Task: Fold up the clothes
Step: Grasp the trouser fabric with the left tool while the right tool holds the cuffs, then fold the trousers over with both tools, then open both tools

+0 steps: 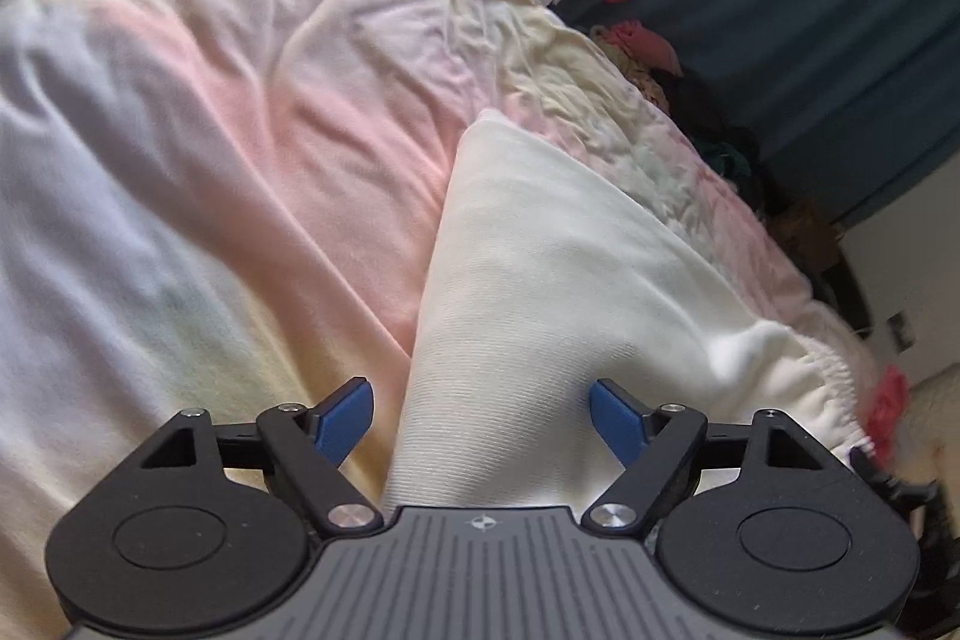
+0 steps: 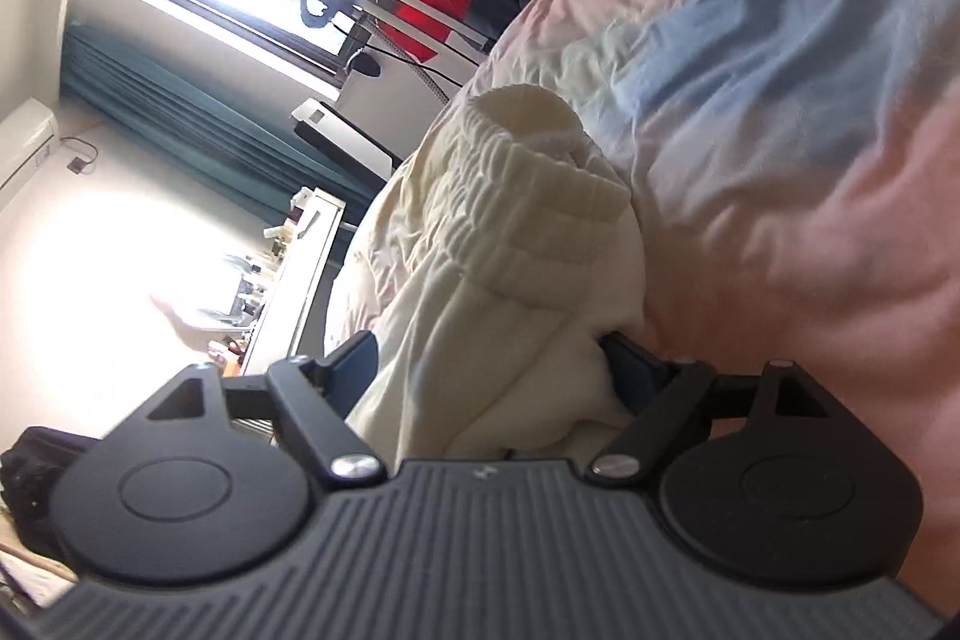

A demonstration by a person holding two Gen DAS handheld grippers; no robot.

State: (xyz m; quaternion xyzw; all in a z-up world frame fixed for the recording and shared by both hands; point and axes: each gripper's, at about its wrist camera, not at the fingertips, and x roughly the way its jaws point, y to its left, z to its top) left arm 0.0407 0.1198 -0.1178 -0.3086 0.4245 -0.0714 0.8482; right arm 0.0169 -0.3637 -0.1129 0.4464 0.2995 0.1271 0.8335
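Cream knit garment (image 1: 540,292) on pastel bed cover (image 1: 252,112), running from 12 o'clock down between spread fingers of left tool (image 1: 482,421); elastic waistband (image 2: 540,196) bunched between spread right tool (image 2: 489,370).

home bedroom: bed quilt (image 1: 252,112), window curtains (image 2: 198,100).

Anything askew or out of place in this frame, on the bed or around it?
Nothing is damaged or spilled. The cream garment lies bunched on the bedspread, elastic waistband crumpled, not yet flat. A heap of clothes sits at the far edge of the bed. Both views are steeply tilted.
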